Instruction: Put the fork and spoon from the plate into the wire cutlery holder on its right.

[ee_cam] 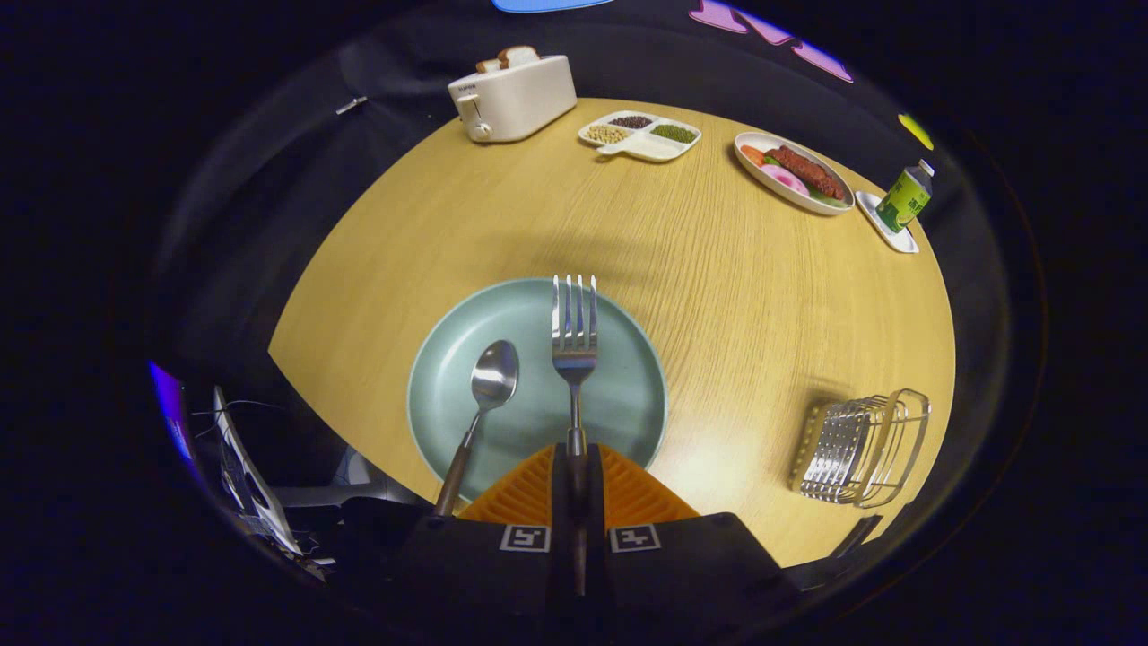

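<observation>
1. A round, pale wood table (717,296) sits in a dark booth with black cloth behind it; light falls brightest on the wood near the wire holder.
2. A pale green plate (619,395) lies on the near part of the table; it serves as the landmark here.
3. The gripper (576,471) sits at the plate's near rim; its orange ribbed fingers (529,493) are pressed together on the handle of the fork (574,336), clamping it from both sides.
4. The fork's long axis runs straight away from the fingers across the plate; its tines point to the plate's far rim and reach just past it.
5. The spoon (489,395) lies on the plate just left of the fork; its bowl points away and slightly right, and its handle slants back over the near-left rim, beside the left finger.
6. The wire cutlery holder (861,449) stands on the table to the right of the plate, well apart from it; bare wood lies between them.
7. Far beyond the plate: a white toaster (511,97) holding bread, a divided dish (640,136) of beans, an oval plate of food (794,172), and a green bottle (904,197) on a small tray.
</observation>
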Action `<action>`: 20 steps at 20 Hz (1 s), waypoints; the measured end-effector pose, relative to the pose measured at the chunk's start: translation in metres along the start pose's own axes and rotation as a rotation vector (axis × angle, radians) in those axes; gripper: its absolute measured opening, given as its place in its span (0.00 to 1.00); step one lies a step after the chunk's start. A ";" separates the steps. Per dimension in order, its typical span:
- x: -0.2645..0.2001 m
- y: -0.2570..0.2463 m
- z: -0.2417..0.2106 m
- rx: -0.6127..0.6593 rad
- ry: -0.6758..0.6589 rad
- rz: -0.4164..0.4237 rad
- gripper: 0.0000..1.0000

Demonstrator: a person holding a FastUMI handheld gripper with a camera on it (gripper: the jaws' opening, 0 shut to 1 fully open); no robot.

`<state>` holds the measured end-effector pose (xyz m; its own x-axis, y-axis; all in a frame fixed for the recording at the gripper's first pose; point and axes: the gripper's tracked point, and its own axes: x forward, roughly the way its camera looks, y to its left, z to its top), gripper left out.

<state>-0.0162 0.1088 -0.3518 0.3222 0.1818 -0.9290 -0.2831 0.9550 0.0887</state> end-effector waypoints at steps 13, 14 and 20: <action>-0.133 -0.138 0.003 -0.028 -0.002 -0.145 0.09; -0.136 -0.151 -0.004 -0.027 0.017 -0.162 0.09; -0.119 -0.198 -0.042 -0.070 0.210 -0.206 0.09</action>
<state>-0.0369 -0.1114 -0.2740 0.1876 -0.0738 -0.9795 -0.2951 0.9469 -0.1279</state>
